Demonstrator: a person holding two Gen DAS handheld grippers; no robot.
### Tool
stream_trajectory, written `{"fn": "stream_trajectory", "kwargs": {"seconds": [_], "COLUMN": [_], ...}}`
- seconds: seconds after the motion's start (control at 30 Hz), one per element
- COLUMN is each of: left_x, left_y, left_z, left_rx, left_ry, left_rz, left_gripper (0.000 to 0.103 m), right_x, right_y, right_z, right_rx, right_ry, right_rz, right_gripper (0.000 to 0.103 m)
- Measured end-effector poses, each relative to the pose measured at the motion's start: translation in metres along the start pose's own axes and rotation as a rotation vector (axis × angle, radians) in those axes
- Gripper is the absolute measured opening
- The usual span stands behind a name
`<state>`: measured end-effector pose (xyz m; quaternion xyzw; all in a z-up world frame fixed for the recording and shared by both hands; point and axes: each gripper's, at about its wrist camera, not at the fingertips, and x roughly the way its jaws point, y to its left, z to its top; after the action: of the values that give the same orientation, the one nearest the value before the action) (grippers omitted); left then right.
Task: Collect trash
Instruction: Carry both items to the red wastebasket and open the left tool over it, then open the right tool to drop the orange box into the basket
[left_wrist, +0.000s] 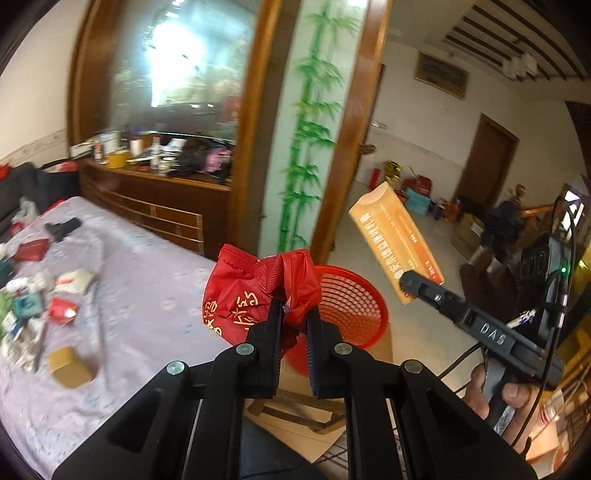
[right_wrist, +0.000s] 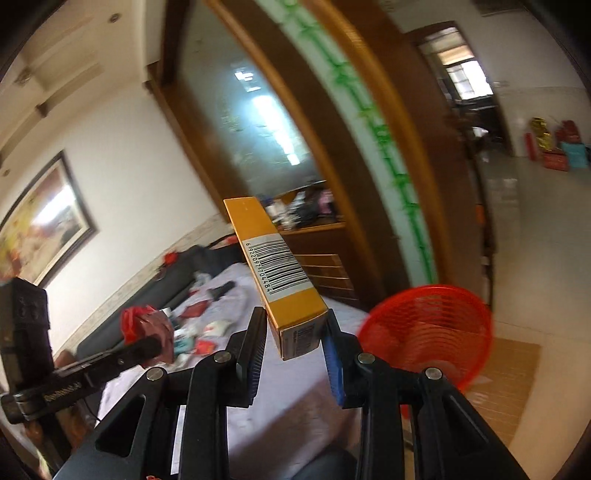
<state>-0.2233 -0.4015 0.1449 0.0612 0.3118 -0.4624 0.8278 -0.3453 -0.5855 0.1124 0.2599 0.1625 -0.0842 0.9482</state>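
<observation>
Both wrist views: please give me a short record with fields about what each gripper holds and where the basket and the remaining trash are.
left gripper: shut on crumpled red plastic wrapper
right gripper: shut on long orange cardboard box, barcode side facing the camera
red plastic mesh basket: on the floor beside the bed, no trash visible inside
wrapper position: in front of the basket in the left wrist view
remaining trash: small boxes and wrappers scattered on lilac bed sheet

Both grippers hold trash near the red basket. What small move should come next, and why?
Probably carry the left gripper a little forward over the red basket and open it. Its jaws are shut on the red wrapper, which hangs at the basket's near rim. The right gripper holds the orange box off to the side.
</observation>
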Motion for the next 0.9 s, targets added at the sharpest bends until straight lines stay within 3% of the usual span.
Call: {"fn": "stream_trajectory", "kwargs": {"seconds": [0.17, 0.47, 0.77, 0.9], "left_x": [0.048, 0.140, 0.214, 0.230], "left_y": [-0.017, -0.030, -0.023, -0.022], "left_z": [0.010, 0.011, -0.002, -0.006], "left_rx": [0.036, 0.047, -0.005, 0.007], "left_ry": [0.046, 0.160, 0.262, 0.259], "left_rz": [-0.112, -0.196, -0.225, -0.221], "left_gripper": [0.011, 0.011, 0.011, 0.016], "right_x": [-0.006, 0.005, 0.027, 0.032], "right_y": [-0.033, -0.072, -0.105, -0.106], "right_z": [-0.004, -0.007, -0.009, -0.005], "right_rx": [0.051, 0.140, 0.223, 0.216], "right_ry": [0.006, 0.050, 0.100, 0.118], "right_rz": [-0.086, -0.170, -0.209, -0.221], "right_gripper": [0.032, 0.032, 0.032, 0.032]}}
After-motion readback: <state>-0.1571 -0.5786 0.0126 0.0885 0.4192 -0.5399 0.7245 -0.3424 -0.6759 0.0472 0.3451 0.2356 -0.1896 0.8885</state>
